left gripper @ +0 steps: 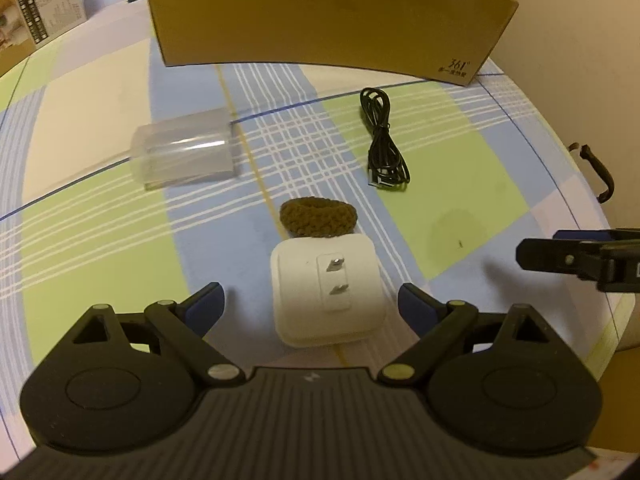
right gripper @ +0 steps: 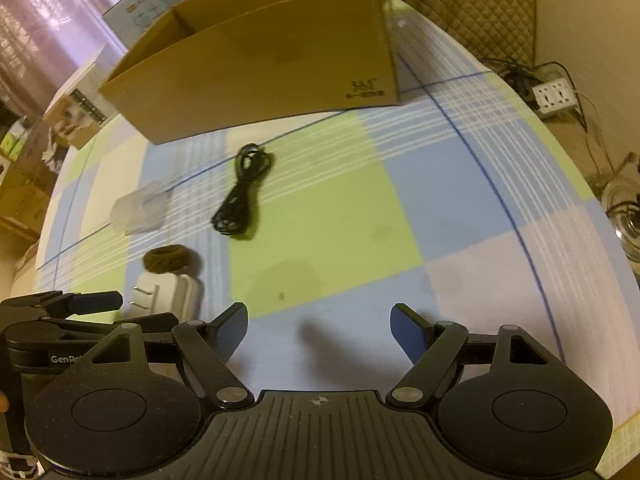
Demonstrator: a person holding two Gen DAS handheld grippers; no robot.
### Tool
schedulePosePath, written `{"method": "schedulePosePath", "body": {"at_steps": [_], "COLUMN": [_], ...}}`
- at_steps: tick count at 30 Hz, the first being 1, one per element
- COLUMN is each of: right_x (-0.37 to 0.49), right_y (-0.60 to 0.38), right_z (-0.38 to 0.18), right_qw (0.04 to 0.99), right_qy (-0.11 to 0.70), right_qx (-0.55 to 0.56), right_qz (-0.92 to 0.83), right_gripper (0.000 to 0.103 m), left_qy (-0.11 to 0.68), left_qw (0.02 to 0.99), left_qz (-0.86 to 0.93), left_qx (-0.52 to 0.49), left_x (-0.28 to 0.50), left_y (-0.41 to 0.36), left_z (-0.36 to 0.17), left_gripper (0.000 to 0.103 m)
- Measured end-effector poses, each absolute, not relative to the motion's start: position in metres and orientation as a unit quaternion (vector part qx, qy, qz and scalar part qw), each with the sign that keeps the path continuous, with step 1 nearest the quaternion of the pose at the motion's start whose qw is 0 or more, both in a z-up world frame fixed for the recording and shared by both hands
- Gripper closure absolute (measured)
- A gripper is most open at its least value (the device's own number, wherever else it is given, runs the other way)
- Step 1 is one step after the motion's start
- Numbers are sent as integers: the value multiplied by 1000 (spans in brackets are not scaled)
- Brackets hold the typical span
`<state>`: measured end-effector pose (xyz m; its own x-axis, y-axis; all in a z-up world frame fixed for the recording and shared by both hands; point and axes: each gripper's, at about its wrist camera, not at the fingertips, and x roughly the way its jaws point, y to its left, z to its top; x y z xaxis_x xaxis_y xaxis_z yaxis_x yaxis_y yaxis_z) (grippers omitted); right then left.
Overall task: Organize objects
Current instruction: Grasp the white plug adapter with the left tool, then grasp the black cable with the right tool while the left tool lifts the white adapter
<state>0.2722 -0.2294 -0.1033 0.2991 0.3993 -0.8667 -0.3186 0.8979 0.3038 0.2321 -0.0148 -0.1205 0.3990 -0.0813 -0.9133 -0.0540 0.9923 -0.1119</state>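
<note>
Charger [left gripper: 328, 300] on tablecloth [left gripper: 460, 184], prongs up, between spread fingers of left gripper [left gripper: 312, 304]. Knitted ring [left gripper: 318, 217] just behind, touching it. Coiled cable [left gripper: 384, 144] farther back right; clear container [left gripper: 186, 154] back left. Cardboard box [left gripper: 320, 16] behind all. Right gripper [right gripper: 318, 326] right of charger, over bare cloth.

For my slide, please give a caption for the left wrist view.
Open left gripper straddles a white charger, prongs up, beside a brown knitted ring.

"361°" on the cardboard box [left gripper: 328, 12] — "GenRo" (cut off) on the left gripper [right gripper: 120, 308]
</note>
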Motion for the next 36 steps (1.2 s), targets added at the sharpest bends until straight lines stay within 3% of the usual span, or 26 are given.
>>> {"method": "schedulePosePath", "body": {"at_steps": [3, 10, 12, 27, 36], "right_x": [275, 277, 278, 298, 330], "right_y": [-234, -232, -230, -199, -160], "right_z": [-106, -109, -110, -117, -123], "right_qw": [804, 800, 799, 798, 791], "right_qy": [552, 556, 557, 528, 470], "right_qx": [40, 40, 39, -6, -56], "right_qz": [218, 221, 224, 292, 387], "right_gripper": [27, 27, 27, 27, 27], "left_qy": [547, 541, 534, 533, 528], "left_qw": [835, 840, 845, 835, 822], "left_qz": [-8, -2, -4, 101, 172], "left_qx": [-56, -45, -41, -96, -129], "left_x": [238, 243, 241, 188, 169], "left_y": [-19, -21, -21, 54, 94], "left_z": [-125, -133, -132, -130, -129], "left_gripper": [12, 26, 39, 40, 40]}}
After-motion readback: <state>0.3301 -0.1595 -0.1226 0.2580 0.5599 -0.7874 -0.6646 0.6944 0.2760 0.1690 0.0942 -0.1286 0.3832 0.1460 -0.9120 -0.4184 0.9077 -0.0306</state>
